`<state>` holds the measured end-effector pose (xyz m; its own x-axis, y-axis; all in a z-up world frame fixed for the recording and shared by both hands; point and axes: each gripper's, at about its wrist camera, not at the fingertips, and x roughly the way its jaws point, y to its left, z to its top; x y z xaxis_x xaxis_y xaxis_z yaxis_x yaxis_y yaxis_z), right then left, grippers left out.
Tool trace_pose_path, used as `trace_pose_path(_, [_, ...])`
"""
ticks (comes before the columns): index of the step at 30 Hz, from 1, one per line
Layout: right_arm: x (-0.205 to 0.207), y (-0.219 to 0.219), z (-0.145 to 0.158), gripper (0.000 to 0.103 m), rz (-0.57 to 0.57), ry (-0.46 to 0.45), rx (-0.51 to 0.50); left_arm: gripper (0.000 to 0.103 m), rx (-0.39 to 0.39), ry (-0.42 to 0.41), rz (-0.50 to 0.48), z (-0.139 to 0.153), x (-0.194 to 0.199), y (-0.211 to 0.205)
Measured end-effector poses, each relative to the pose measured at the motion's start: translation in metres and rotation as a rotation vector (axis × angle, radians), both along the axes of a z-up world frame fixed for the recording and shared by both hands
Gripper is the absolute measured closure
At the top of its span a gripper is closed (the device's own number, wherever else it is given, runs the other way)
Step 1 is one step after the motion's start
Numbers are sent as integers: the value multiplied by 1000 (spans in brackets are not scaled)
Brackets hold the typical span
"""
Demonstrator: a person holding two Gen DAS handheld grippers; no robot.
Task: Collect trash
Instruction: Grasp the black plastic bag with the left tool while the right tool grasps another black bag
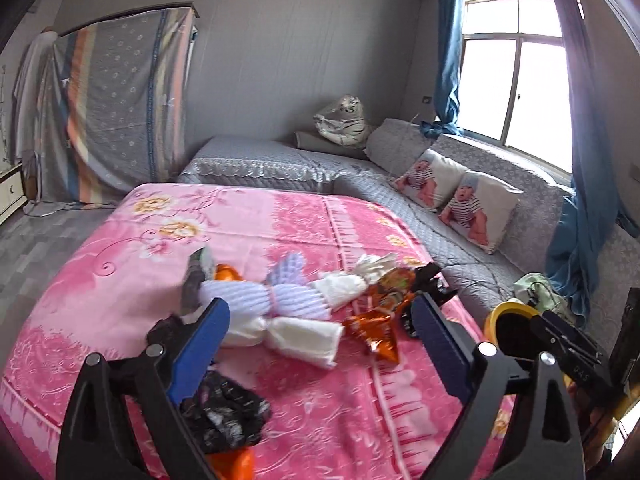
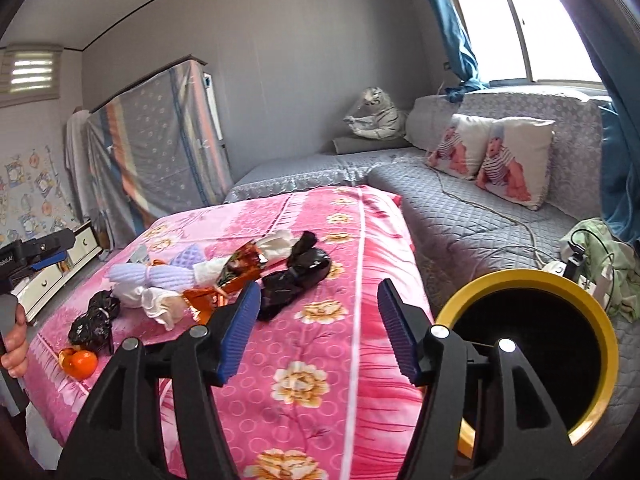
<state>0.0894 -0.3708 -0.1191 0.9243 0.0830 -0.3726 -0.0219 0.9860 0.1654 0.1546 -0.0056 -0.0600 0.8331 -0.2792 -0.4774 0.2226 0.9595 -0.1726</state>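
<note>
Both tools empty. Left tool [image 1: 320,320] jaws spread wide, nothing between them; right tool [image 2: 318,328] jaws also apart, nothing pinched. Landmark = yellow bin [image 2: 528,344], black inside, sitting on the grey quilted sofa off the right edge of the pink bed [image 2: 320,408]; the right tool is just beside its rim. Trash is a loose cluster on the bed, left of the bin: black plastic bag [image 2: 294,276] nearest the bin, then orange foil wrapper [image 1: 374,330], white foam sleeve [image 1: 296,338], lilac foam net [image 1: 272,294], a second crumpled black bag [image 1: 222,412] furthest from the bin, with an orange fruit [image 2: 80,362] beside it. Likely all very light and soft. Foam nets squash, so pinch mid-body or at the tied waist. Foil is probably slick and crinkly; grab a bunched part, not a flat edge. Bags are limp; take the knot or the thickest wad. Bedspread is soft fleece and could get pinched along with thin items. Room: grey walls, window with blue curtains behind the bin, two printed cushions and a plush tiger on the sofa.
</note>
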Motion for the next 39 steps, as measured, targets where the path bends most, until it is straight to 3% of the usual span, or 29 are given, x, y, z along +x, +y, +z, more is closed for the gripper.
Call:
trace_pose_path(5, [6,40,-12,38,83,18,-30,11,-11,72,84,-33,-5,42])
trace_pose_path(11, [19,60,-22,35,72,72,-90,11,-43,138,105,-59,-8,68])
trace_pose_path(18, [50,56,-29,35,33,142,-115,11,-12,177,83,-72,3,64])
trace_pose_path(29, [108,64,-38,34,37,276,-156,11,-35,249,124,-81,27,74])
trace_pose_path(39, [149,67,-47,35,42,375,-134,11,-13,286,123,-89,42,71])
